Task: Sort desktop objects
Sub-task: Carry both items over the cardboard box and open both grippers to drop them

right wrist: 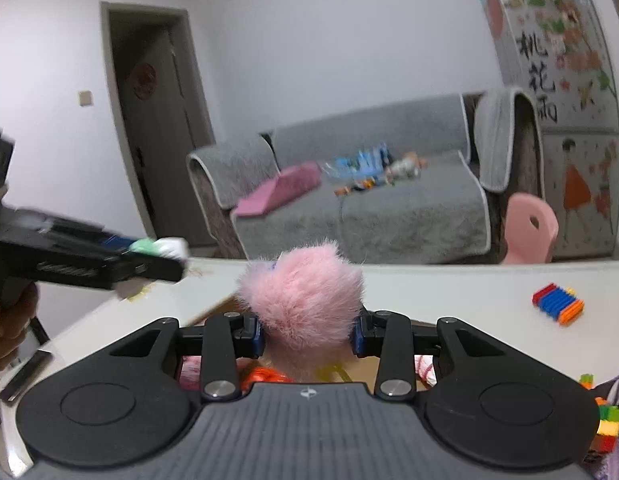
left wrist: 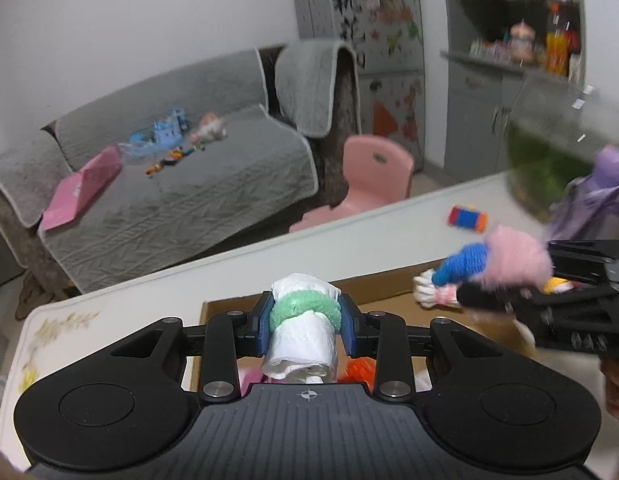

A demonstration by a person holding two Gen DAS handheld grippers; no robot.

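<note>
My left gripper is shut on a white rolled cloth with a green fuzzy band, held above an open cardboard box. The right wrist view shows this left gripper at the left with the roll at its tip. My right gripper is shut on a doll with pink fluffy hair. In the left wrist view the right gripper comes in from the right, and the doll shows a blue knitted body and white feet. Both hang over the box on the white table.
A bundle of red, blue and orange blocks lies on the table to the right. More coloured blocks sit at the near right edge. A glass tank stands at the table's far right. Behind are a grey sofa and a pink chair.
</note>
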